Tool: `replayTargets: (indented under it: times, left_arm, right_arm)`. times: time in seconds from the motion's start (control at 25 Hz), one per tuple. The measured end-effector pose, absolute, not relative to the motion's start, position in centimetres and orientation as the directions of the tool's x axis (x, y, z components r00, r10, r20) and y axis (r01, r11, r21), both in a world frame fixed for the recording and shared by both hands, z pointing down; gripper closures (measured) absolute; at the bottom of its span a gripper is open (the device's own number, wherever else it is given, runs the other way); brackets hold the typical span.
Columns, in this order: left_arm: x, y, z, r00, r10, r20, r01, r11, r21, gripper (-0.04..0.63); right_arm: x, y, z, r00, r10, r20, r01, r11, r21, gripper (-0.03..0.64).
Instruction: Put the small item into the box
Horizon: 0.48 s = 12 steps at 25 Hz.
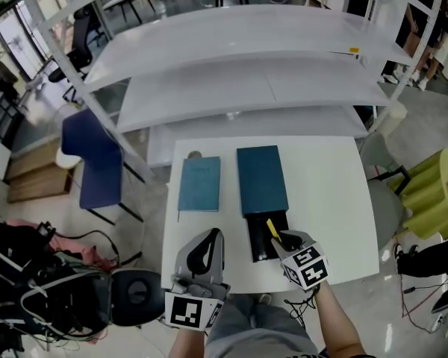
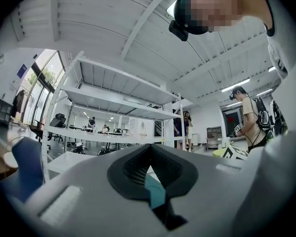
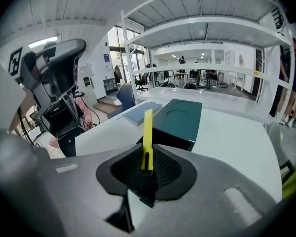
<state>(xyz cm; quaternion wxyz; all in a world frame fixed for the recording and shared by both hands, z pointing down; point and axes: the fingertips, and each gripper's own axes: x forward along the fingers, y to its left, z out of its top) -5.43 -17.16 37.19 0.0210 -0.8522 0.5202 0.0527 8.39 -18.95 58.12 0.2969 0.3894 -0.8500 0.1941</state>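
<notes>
One skinny yellow stick, probably light, stiff and slick: right gripper pinches its low end by the box; left gripper clenched, empty.

Setting: an open-plan office or lab workspace. Tiered white metal shelving stood at the far side of a white table. A blue chair stood to the left and a black office chair at far left. Tall windows and ceiling strip lights lit the room. People sat at far desks. Tangled cables lay on the floor, near left. A lime-green stool stood at right.
</notes>
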Motion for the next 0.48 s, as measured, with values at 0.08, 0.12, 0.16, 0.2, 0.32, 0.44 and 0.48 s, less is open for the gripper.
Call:
replayTargets:
  times: [0.08,0.12,0.16,0.2,0.32,0.44,0.48]
  left_arm:
    - [-5.5,-17.3,37.3,0.452,-0.885,-0.109,-0.889,-0.457,0.022,0.575]
    - [-5.5,-17.4,37.4,0.451,-0.886,-0.108,-0.890,-0.456,0.023,0.575]
    - [-5.6,-17.4,37.4,0.450,-0.887,-0.108,-0.890,-0.455,0.024,0.575]
    - [-5.7,-17.5,37.5,0.449,-0.887,-0.109,-0.891,-0.454,0.027,0.575]
    - [-5.9,-17.7,37.5,0.445,-0.889,-0.110,-0.892,-0.451,0.037,0.575]
    - [-6.1,-17.9,37.5,0.442,-0.891,-0.105,-0.893,-0.448,0.034,0.575]
    - [-6.1,-17.9,37.5,0.442,-0.891,-0.105,-0.894,-0.447,0.033,0.575]
  right_arm:
    - [8.4,-19.0,58.8,-0.510,-0.526,0.681,-0.777,0.621,-0.102,0.548]
    - [8.4,-19.0,59.1,-0.505,-0.515,0.692,-0.776,0.622,-0.104,0.548]
    - [8.4,-19.0,59.5,-0.500,-0.505,0.703,-0.776,0.623,-0.104,0.548]
    - [8.4,-19.0,59.8,-0.496,-0.496,0.713,-0.774,0.624,-0.104,0.548]
    - [8.2,-19.0,60.5,-0.485,-0.469,0.739,-0.768,0.631,-0.104,0.548]
    - [8.1,-19.0,61.1,-0.471,-0.442,0.763,-0.764,0.638,-0.102,0.548]
    - [8.1,-18.9,61.4,-0.466,-0.432,0.772,-0.762,0.639,-0.101,0.548]
